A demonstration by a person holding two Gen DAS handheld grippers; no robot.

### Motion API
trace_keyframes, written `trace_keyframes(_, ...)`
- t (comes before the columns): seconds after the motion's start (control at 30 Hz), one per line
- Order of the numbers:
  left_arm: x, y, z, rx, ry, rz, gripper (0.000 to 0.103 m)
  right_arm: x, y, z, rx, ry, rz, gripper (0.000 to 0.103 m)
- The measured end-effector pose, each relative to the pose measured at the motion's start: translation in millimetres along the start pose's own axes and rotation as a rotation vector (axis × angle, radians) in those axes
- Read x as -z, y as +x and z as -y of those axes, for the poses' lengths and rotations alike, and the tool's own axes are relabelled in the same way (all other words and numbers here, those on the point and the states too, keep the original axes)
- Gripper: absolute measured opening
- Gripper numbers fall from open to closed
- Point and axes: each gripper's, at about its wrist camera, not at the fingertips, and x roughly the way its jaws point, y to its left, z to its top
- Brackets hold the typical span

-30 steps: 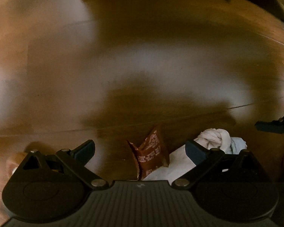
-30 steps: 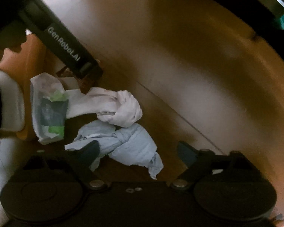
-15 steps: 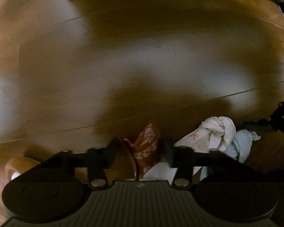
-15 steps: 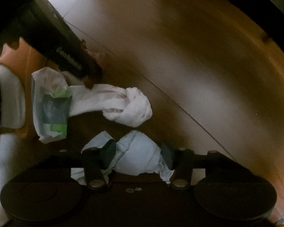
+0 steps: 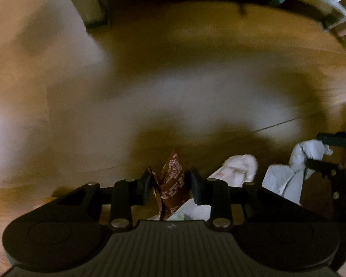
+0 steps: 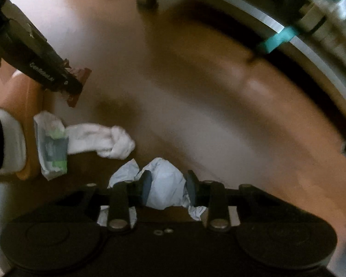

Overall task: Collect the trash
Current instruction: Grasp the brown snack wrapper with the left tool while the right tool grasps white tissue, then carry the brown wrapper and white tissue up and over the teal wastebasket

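My left gripper [image 5: 170,185] is shut on a brown patterned snack wrapper [image 5: 173,180], held above the wooden floor; it also shows in the right wrist view [image 6: 77,85]. My right gripper [image 6: 167,188] is shut on a crumpled pale blue tissue [image 6: 165,189], lifted off the floor; that tissue shows at the right of the left wrist view [image 5: 288,173]. A twisted white tissue [image 6: 103,139] and a white and green packet [image 6: 52,145] lie on the floor to the left of my right gripper.
The floor is brown wood [image 5: 173,92]. A furniture leg [image 5: 94,7] stands far off. A long pale furniture edge with a teal band [image 6: 276,39] curves along the upper right. A person's foot in a white sock and orange slipper [image 6: 16,143] stands at the left.
Both grippers closed, the left on the brown wrapper and the right on the blue tissue, and both have lifted their loads off the floor. The view has tilted up toward the furniture.
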Motion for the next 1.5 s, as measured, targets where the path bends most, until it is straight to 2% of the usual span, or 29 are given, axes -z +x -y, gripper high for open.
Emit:
trace_keyframes(0.2,-7.6,-85.6,7.0,0.001,-0.009,0.133,0.032,-6.5,-78.0,12.9,0.042,0.057,0.137,0.030)
trace_keyframes(0.4,-0.9,-178.1,28.7,-0.006,0.004,0.279,0.032,-11.9,-160.7,16.8,0.066,0.090,0.251,0.030)
trace_keyframes(0.53,15.1,-239.2,35.5,-0.017,0.006,0.381,0.032,-7.0,-214.4,14.5,0.076,0.123,0.342,0.030)
trace_keyframes(0.67,36.6,-301.3,60.2,-0.044,0.016,0.484,0.032,2.2,-276.9,13.6,0.090,0.116,0.443,0.030)
trace_keyframes(0.97,72.3,-394.2,106.2,-0.095,0.051,0.682,0.033,32.2,-388.7,9.8,0.155,0.108,0.657,0.030)
trace_keyframes(1.13,86.3,-449.0,123.0,-0.098,0.059,0.801,0.033,39.4,-446.3,9.4,0.204,0.085,0.768,0.030)
trace_keyframes(1.5,80.8,-564.2,146.5,-0.089,0.059,1.064,0.033,15.3,-554.7,20.0,0.339,0.040,1.018,0.030)
